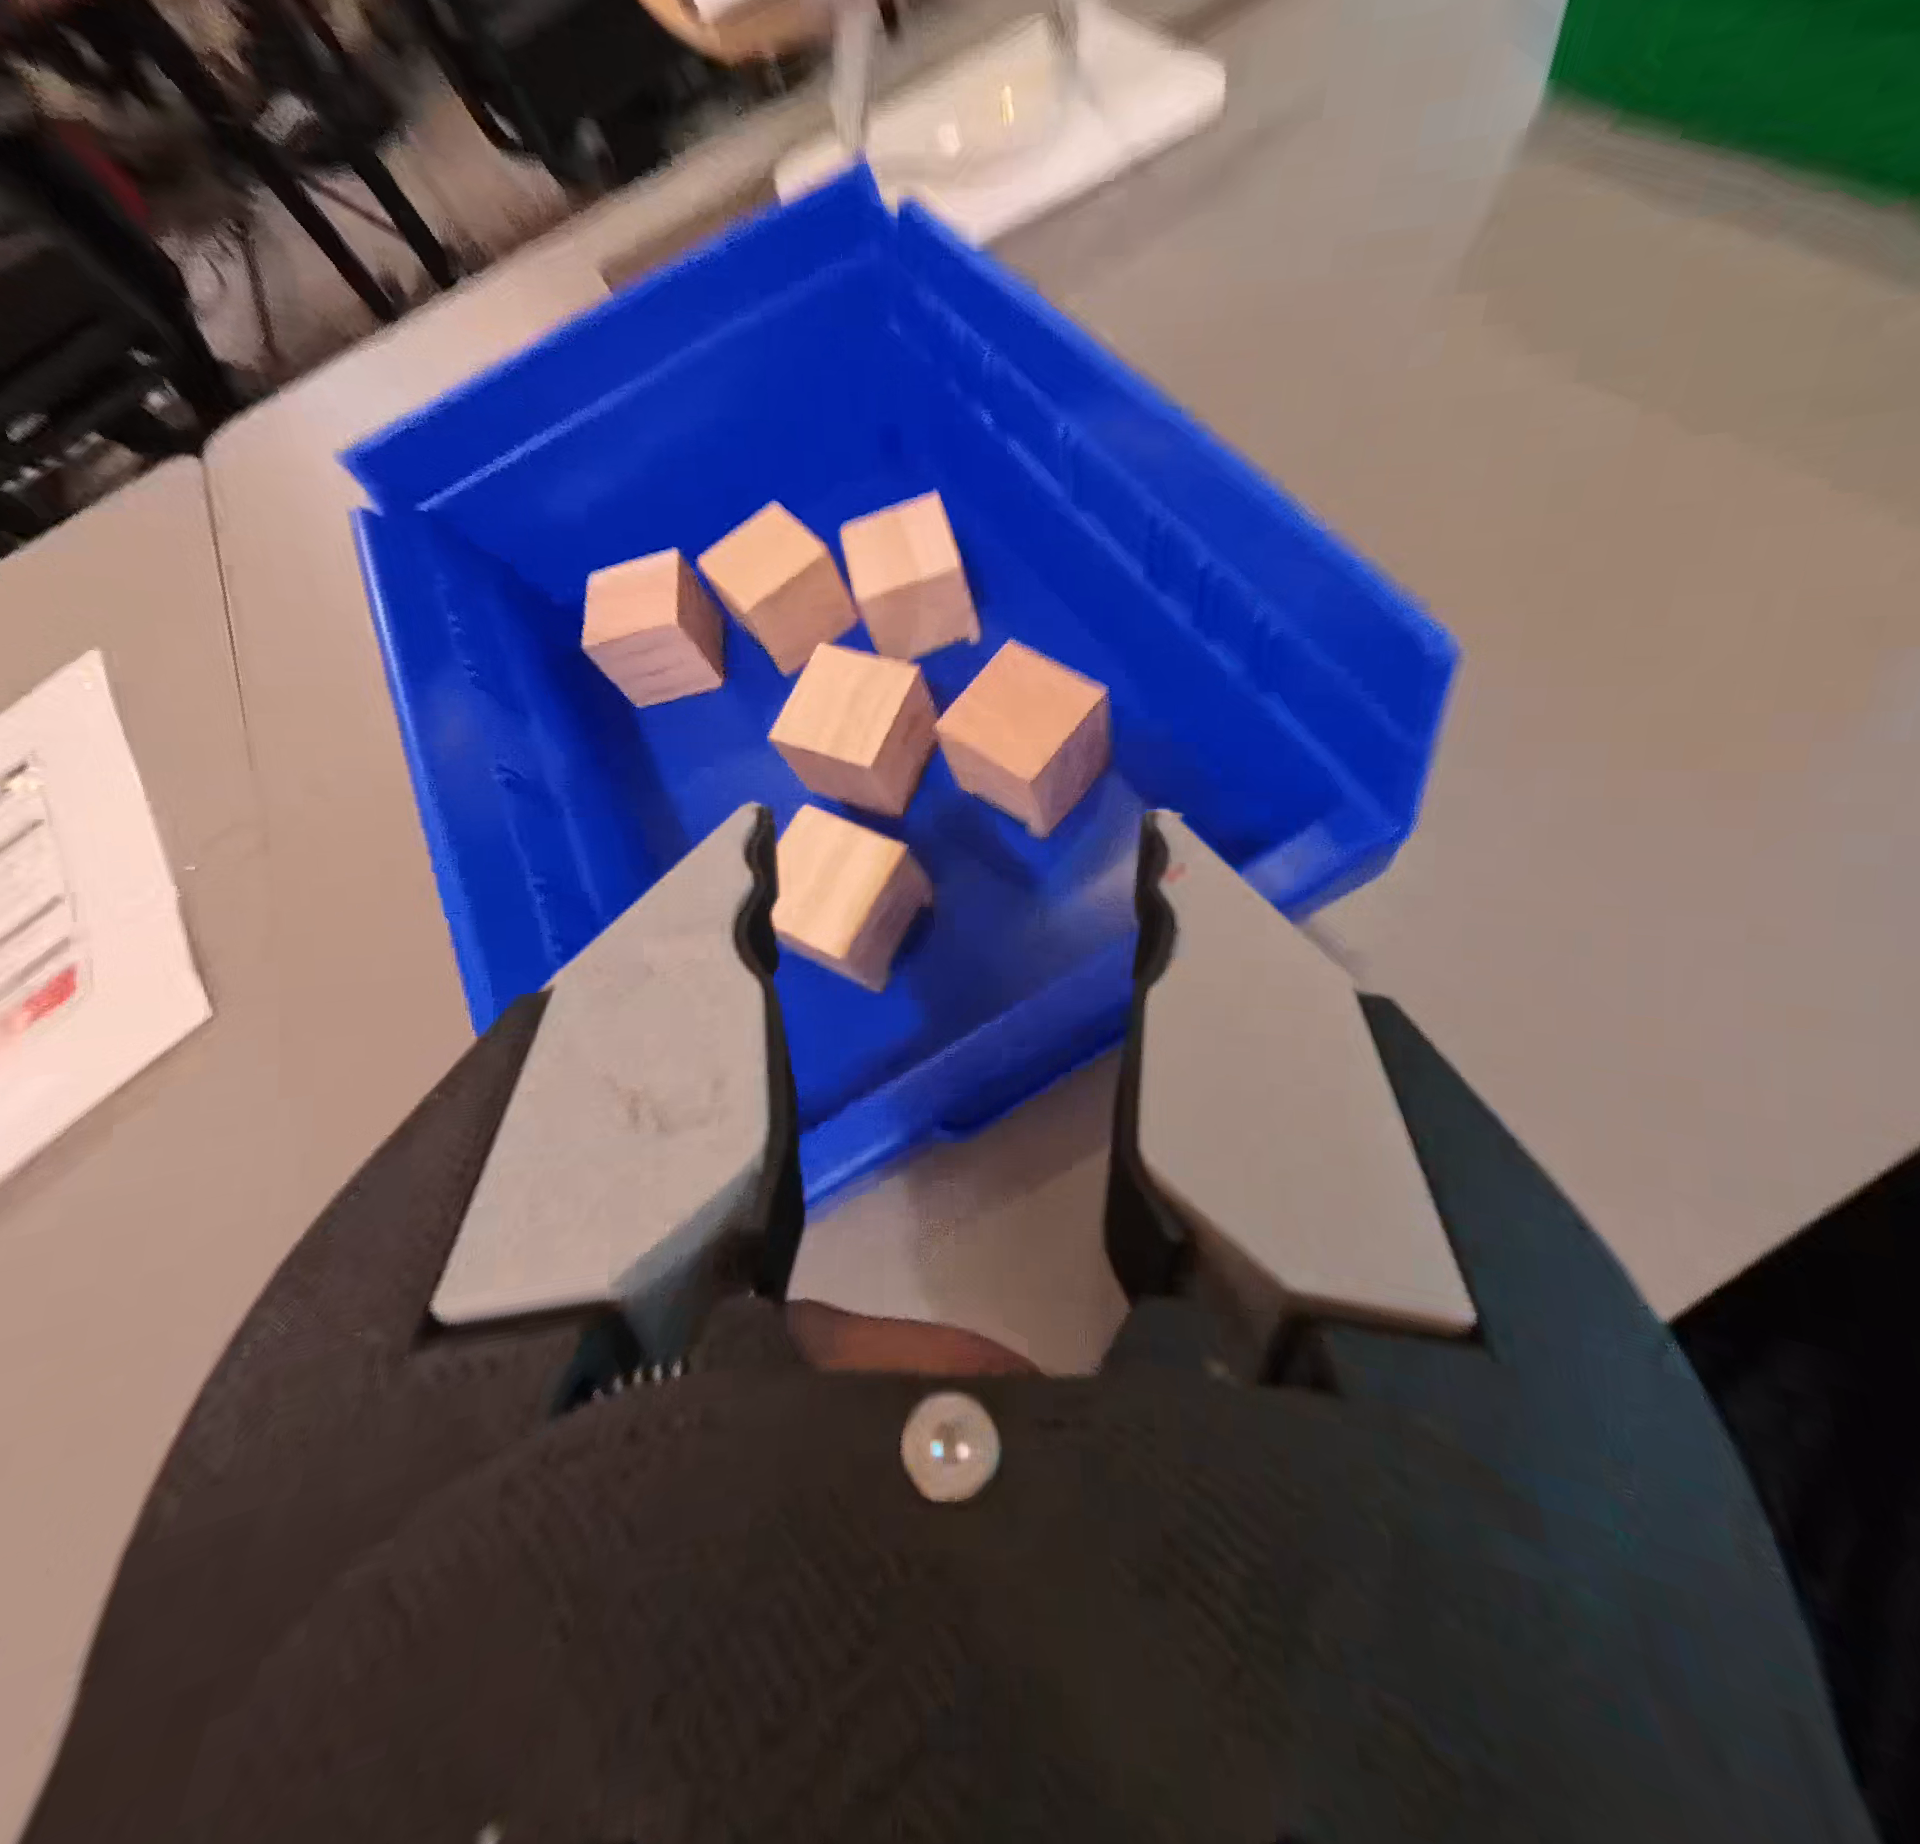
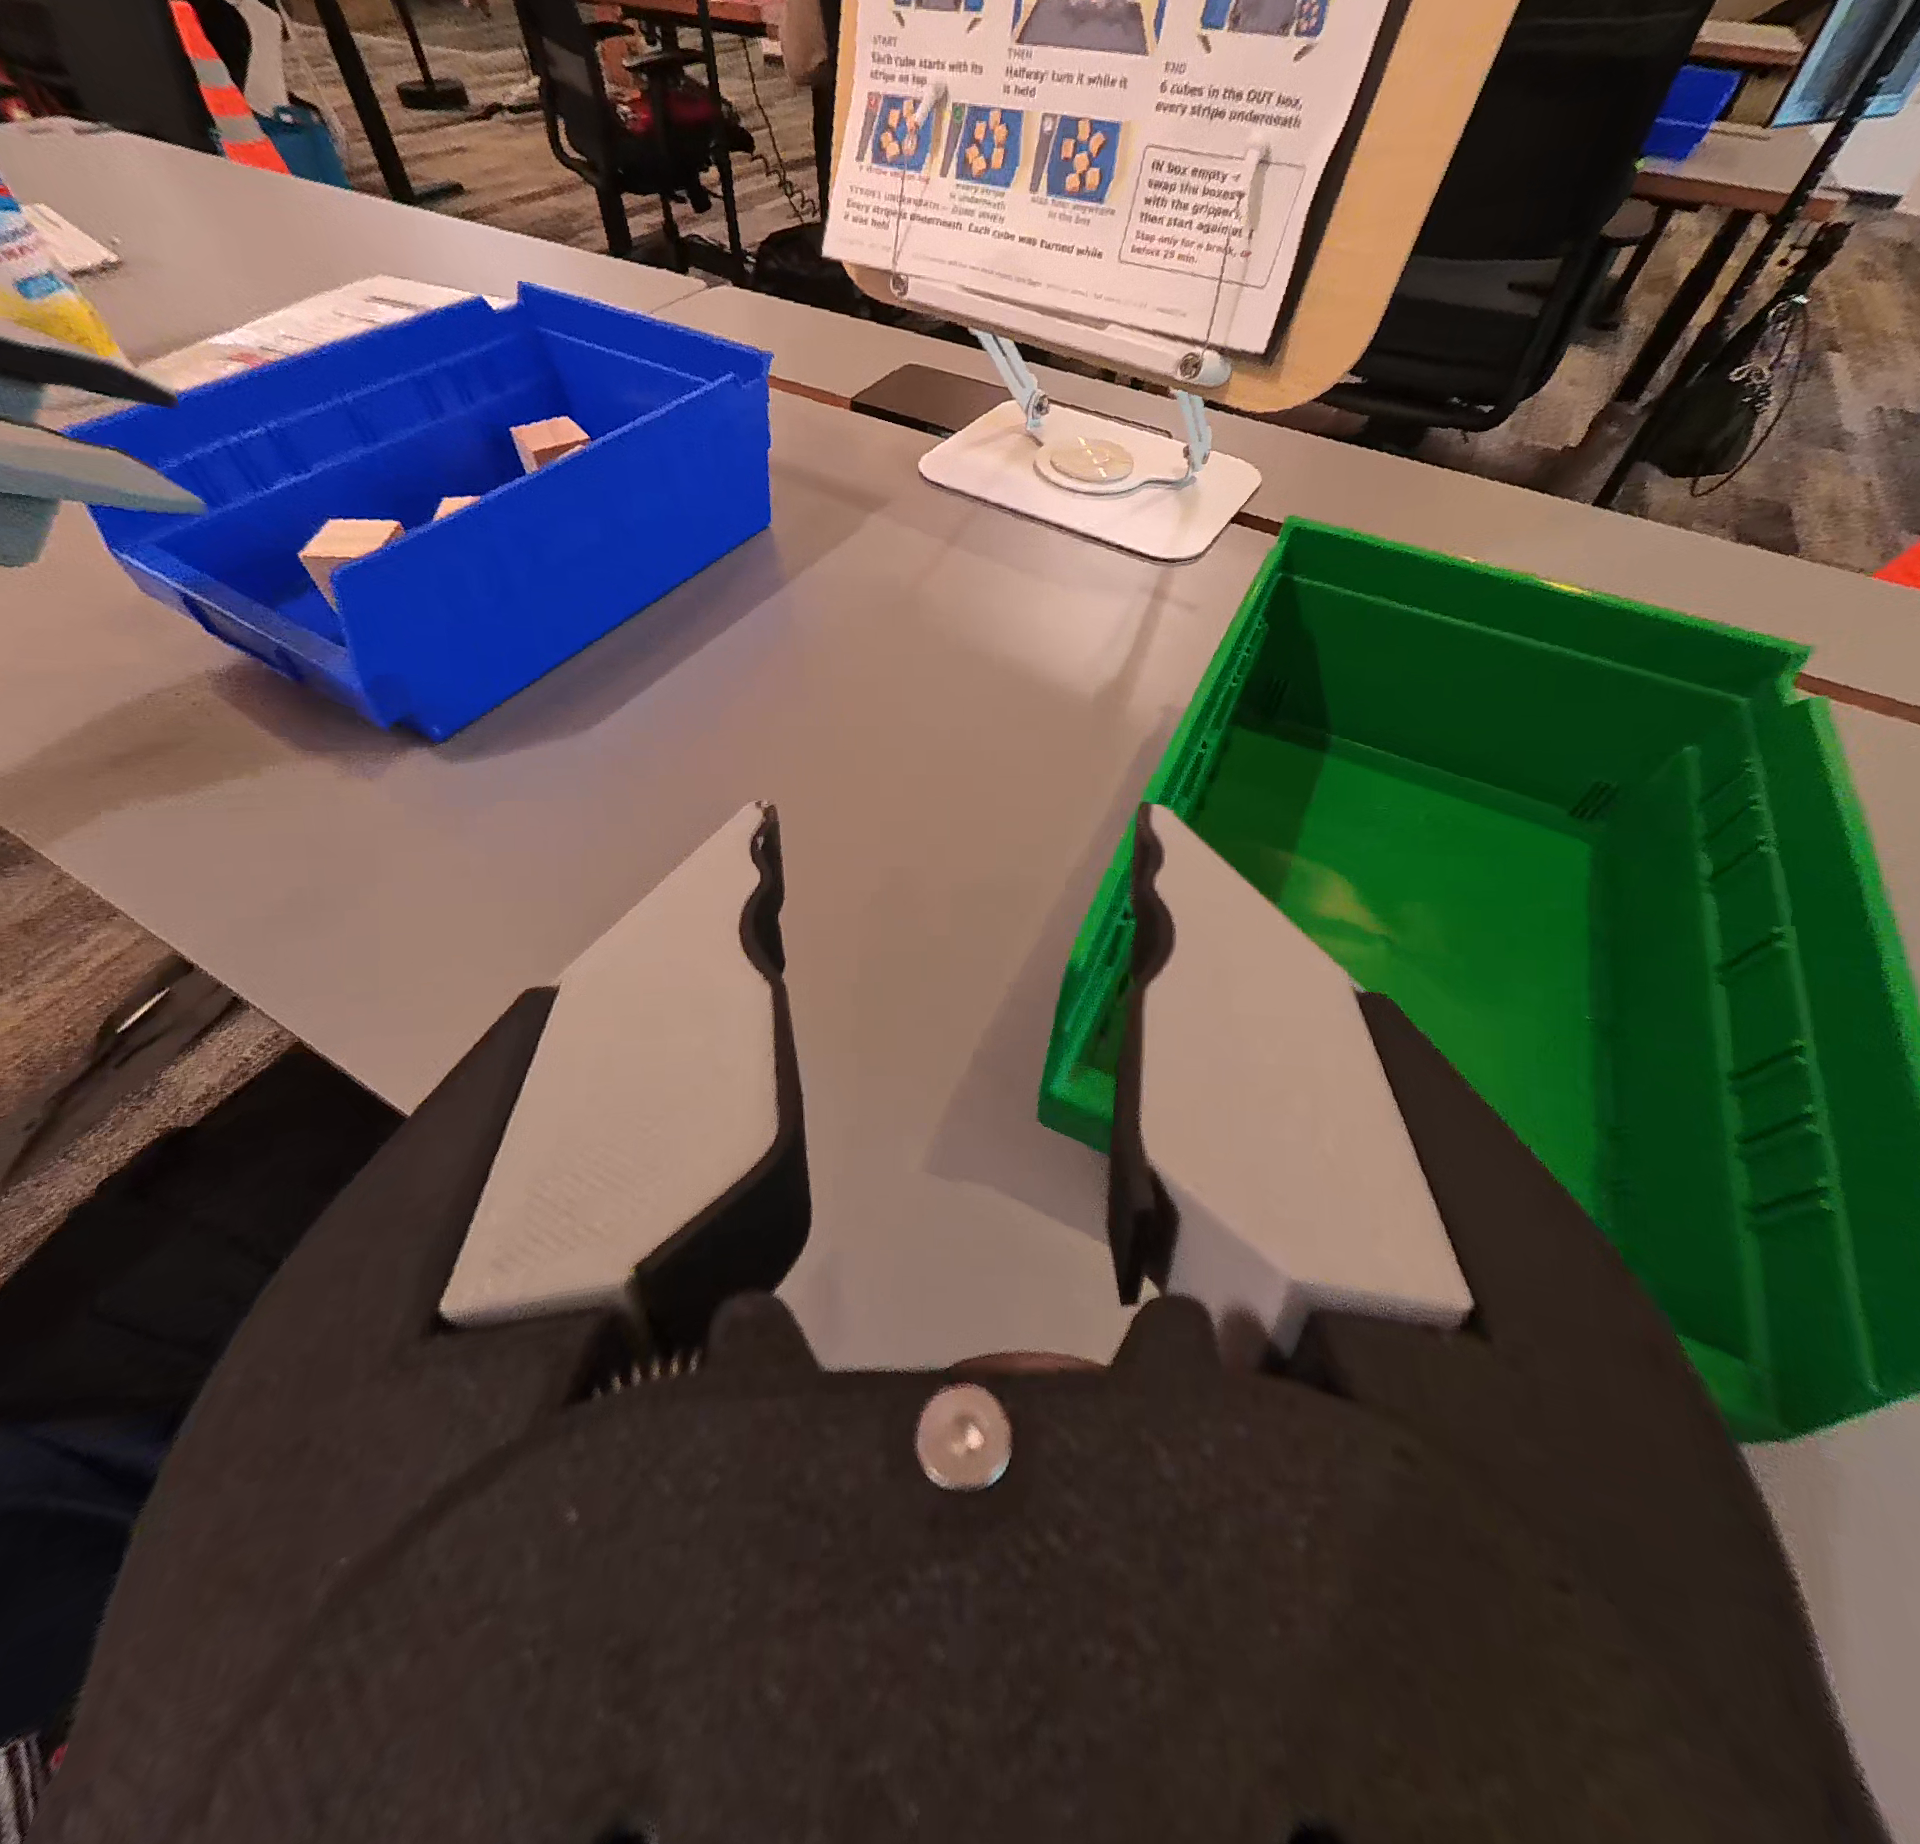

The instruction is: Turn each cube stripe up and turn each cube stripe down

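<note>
Several plain wooden cubes lie in a blue bin (image 1: 1195, 589); no stripe shows on their visible faces. The nearest cube (image 1: 847, 895) sits just inside my left gripper's left fingertip. My left gripper (image 1: 951, 859) is open and empty, hovering above the bin's near end. In the right wrist view the blue bin (image 2: 582, 589) stands at far left with cubes (image 2: 348, 553) showing over its wall, and the left gripper's fingers (image 2: 94, 475) reach in over it. My right gripper (image 2: 951, 849) is open and empty above the grey table, next to an empty green bin (image 2: 1766, 1119).
An instruction sheet on a white stand (image 2: 1091, 475) is at the table's back. A printed paper (image 1: 73, 911) lies left of the blue bin. The grey table (image 2: 883, 714) runs between the two bins. Chairs and desks stand beyond.
</note>
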A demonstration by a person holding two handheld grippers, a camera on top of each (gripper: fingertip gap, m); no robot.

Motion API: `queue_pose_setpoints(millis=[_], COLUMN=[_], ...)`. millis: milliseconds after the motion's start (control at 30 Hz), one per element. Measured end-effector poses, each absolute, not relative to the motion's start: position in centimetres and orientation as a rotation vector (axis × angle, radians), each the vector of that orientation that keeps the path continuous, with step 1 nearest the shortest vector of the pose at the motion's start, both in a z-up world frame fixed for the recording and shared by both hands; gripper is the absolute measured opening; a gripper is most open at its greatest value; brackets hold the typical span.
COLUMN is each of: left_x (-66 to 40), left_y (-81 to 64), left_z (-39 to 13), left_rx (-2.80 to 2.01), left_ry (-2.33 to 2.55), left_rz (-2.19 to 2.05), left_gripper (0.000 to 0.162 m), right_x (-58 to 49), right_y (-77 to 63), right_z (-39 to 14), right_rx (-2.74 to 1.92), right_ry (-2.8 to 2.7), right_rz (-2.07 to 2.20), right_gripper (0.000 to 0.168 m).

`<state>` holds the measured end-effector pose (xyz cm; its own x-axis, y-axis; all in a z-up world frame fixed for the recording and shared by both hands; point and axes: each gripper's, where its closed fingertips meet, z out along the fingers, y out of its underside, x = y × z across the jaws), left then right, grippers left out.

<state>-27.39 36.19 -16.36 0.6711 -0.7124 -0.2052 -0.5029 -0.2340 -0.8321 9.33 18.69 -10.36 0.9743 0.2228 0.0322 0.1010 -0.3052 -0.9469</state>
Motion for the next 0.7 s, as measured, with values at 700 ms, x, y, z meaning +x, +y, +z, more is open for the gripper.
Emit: queue_pose_setpoints(millis=[700], left_x=[-29.4], left_y=[42.2], left_z=[-27.6], left_rx=[-2.426], left_ry=[1.629], left_rz=[0.185], left_gripper=[0.046], right_x=[5.9], right_y=[16.5], right_z=[-7.5], right_rx=[-1.800], right_ry=[-0.401], right_rz=[0.036], right_gripper=[0.067])
